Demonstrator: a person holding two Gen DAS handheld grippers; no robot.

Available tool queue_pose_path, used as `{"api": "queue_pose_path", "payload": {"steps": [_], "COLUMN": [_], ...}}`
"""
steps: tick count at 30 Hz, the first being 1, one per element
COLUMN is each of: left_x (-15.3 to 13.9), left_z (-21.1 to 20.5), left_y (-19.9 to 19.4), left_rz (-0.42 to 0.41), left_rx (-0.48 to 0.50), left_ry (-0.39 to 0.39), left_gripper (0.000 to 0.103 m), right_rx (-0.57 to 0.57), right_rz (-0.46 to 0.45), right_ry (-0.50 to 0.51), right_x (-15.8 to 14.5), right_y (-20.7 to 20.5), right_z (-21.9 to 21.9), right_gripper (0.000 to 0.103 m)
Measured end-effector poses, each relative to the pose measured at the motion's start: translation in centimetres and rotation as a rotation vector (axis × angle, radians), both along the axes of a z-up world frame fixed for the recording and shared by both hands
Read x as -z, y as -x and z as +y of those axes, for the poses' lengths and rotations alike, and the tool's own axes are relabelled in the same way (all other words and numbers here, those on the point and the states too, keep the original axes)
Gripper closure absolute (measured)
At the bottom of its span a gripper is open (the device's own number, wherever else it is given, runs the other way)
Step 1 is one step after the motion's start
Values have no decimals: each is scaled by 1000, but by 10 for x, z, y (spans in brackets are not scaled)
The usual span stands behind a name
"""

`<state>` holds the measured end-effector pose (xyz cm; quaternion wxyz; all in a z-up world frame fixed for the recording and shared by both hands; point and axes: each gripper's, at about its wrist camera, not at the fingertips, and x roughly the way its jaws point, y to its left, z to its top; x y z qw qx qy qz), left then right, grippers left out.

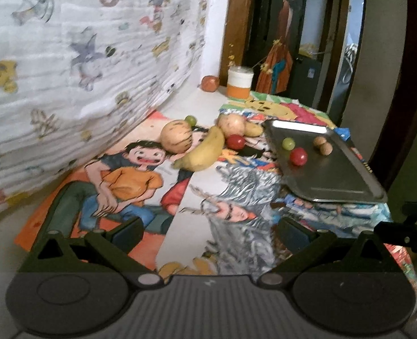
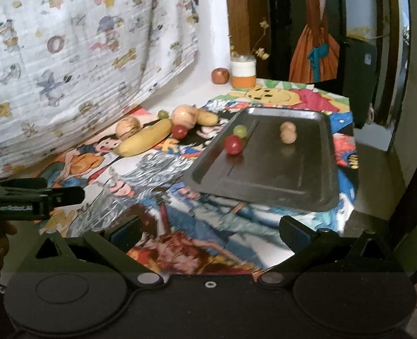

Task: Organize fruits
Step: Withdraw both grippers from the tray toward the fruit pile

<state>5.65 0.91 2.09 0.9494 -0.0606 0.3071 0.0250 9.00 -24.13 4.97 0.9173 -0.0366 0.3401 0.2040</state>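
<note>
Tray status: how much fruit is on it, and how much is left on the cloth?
Done: the tray holds a green grape, a red fruit and two small brown fruits. In hand: nothing; the left gripper and right gripper both have open, empty jaws. Left on the cloth: the banana, two round pale fruits, a red fruit, a green grape and a small yellowish fruit.

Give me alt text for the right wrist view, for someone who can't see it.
A dark metal tray on a cartoon-print cloth holds a red fruit, a green one and two small tan ones. A banana and round fruits lie beside it; the open right tool holds nothing.
</note>
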Motion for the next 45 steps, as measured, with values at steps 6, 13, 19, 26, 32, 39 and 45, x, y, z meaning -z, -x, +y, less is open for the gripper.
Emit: {"api": "queue_pose_path", "payload": {"steps": [6, 13, 19, 26, 32, 39, 45], "left_x": [5, 1, 1, -13, -32, -21, -6], "left_z": [10, 45, 73, 78, 69, 64, 62], "left_y": [4, 10, 2, -19, -51, -100, -133], "left_rz": [26, -6, -4, -44, -131, -86, -47], "left_rx": [-34, -117, -175, -131, -72, -22, -4], "left_ry": [-14, 8, -5, -47, -167, -259, -257], "left_gripper": [0, 0, 0, 0, 0, 0, 0], "right_rx": [-55, -137, -184, -278, -360, -443, -468], "right_rz": [38, 119, 95, -24, -240, -247, -236], "right_ry": [9, -13, 25, 35, 5, 175, 261], "right_x": [4, 12, 6, -39, -85, -49, -9], "right_y": [4, 4, -6, -30, -67, -124, -156], "right_z": [19, 41, 56, 69, 70, 88, 97], "right_gripper": [1, 1, 0, 1, 0, 1, 1]}}
